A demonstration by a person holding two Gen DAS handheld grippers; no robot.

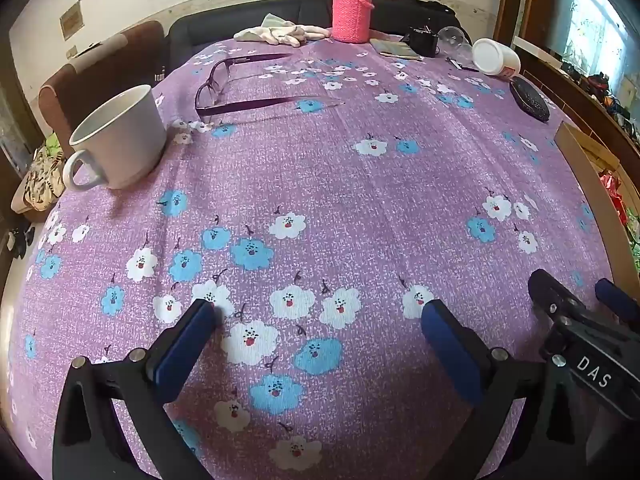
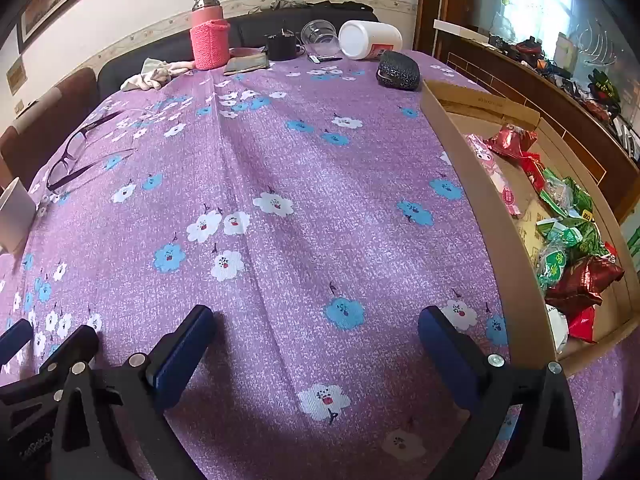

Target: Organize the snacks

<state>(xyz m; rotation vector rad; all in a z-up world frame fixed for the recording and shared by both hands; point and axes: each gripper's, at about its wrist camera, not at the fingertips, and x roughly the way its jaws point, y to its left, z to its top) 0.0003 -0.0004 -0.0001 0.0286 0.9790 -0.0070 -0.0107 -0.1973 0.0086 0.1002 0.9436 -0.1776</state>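
A shallow cardboard box [image 2: 464,148] lies at the table's right side, and several snack packets [image 2: 568,240] in red, green and pink wrappers lie inside it. My right gripper [image 2: 316,320] hovers open over the purple flowered tablecloth [image 2: 280,152], left of the box, with nothing between its fingers. My left gripper [image 1: 318,314] is open too, above bare cloth near the front edge, nothing in it. The right gripper [image 1: 584,292] shows at the lower right of the left wrist view, and the box's edge [image 1: 588,168] shows beyond it.
A white mug [image 1: 120,136] stands at the left, purple glasses [image 1: 240,88] behind it. At the back are a pink flask [image 1: 351,8], cloth gloves [image 1: 280,34], a wallet [image 1: 394,49], a black device [image 1: 422,40], a clear cup [image 1: 454,40], a tipped white jar [image 1: 496,58] and a dark pouch [image 1: 530,98].
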